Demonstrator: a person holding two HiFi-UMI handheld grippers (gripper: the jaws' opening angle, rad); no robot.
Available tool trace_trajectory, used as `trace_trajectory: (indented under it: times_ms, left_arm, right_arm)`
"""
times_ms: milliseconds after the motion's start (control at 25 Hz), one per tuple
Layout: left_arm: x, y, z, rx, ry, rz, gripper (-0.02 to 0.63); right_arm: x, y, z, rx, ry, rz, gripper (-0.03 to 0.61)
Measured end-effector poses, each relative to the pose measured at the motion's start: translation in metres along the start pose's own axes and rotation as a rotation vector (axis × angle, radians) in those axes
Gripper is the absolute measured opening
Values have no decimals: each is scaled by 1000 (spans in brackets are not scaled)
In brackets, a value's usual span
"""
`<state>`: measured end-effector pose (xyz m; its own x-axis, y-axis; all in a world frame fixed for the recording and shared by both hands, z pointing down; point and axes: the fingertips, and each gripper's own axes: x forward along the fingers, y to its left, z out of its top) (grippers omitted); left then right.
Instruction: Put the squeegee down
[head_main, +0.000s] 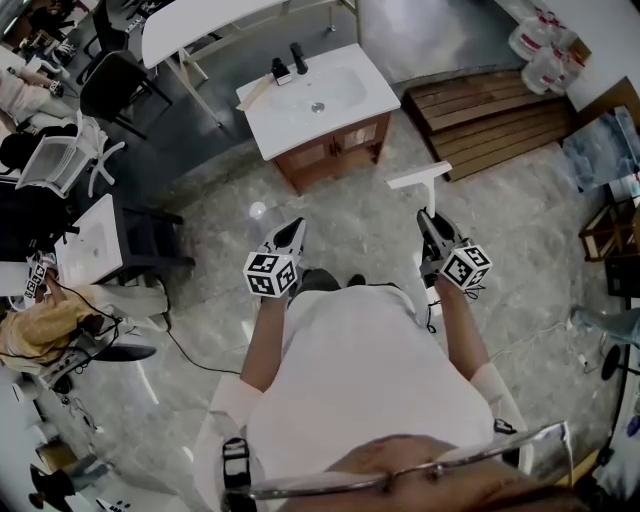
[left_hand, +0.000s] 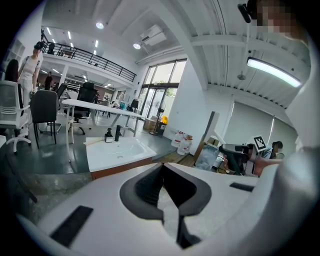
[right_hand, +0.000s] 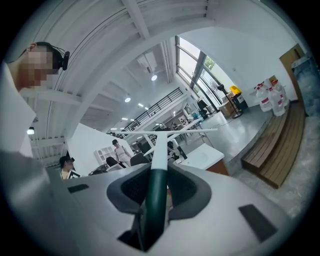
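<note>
The squeegee (head_main: 421, 183) has a dark green handle, a white shaft and a long white blade. My right gripper (head_main: 428, 218) is shut on its handle, and it sticks out forward above the floor with the blade crosswise. In the right gripper view the handle (right_hand: 154, 200) runs between the jaws and the blade (right_hand: 165, 132) spans the tips of my right gripper (right_hand: 162, 172). My left gripper (head_main: 298, 228) hangs beside it, shut, with nothing between its jaws (left_hand: 163, 165). A white sink vanity (head_main: 318, 100) stands ahead, apart from both grippers.
A wooden pallet platform (head_main: 490, 115) lies at the right, with water jugs (head_main: 540, 45) behind it. Office chairs (head_main: 110, 80) and a white table (head_main: 200, 25) stand at the back left. A second sink unit (head_main: 90, 240) and seated people are at the left.
</note>
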<state>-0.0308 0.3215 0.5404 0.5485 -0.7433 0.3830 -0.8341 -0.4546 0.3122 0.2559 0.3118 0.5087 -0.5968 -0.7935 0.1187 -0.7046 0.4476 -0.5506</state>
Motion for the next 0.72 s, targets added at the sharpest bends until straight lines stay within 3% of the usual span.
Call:
trace_trajectory:
  times_ms: [720]
  left_arm:
    - [42,5,4,-7,26,-55,5]
  right_arm:
    - [11,-20,7,4,9,-42,98]
